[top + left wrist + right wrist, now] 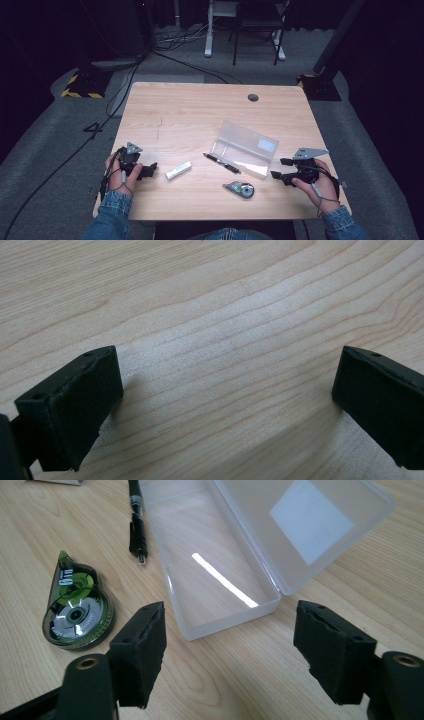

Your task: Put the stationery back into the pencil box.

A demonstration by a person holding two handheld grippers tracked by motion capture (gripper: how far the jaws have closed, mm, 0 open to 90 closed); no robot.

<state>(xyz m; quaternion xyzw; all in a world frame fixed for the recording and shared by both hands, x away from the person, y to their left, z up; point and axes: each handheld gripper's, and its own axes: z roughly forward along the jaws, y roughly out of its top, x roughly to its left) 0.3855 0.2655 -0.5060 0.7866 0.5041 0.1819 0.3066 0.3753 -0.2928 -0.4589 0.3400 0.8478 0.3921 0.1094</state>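
Box: clear case [243, 148] lies open, empty.
Right gripper [230, 645]: jaws apart, holding nothing, near the box's end.
Left gripper [225, 405]: open, idle.
Tip: approach the pen [136, 520] beside the box squarely.

Light wooden table [190, 107] with a round cable hole [253, 97] near the far edge. Lying directly on top: clear plastic box [243, 148] with lid open, black pen [221, 163] just left of it, white eraser [178, 171], green correction tape dispenser [240, 189] nearest the front edge.
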